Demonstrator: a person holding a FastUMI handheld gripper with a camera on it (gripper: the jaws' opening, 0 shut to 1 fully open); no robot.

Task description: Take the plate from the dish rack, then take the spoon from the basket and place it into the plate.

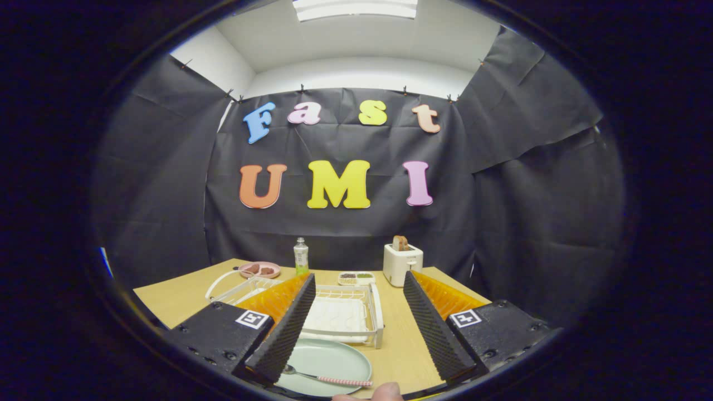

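Spoon lying in the plate, my gripper spread wide and holding nothing.

From the left: the basket is sitting by my left finger; the spoon is resting across the pale green plate, bowl toward the left finger, patterned handle pointing right; the dish rack is standing just beyond.

Plate on the worktop, spoon laid in it.

The pale green plate lies flat on the wooden worktop, just in front of the white dish rack. A spoon rests across the plate's near side, metal bowl to the left, pink patterned handle reaching the right rim. The claw is spread wide, holding nothing.
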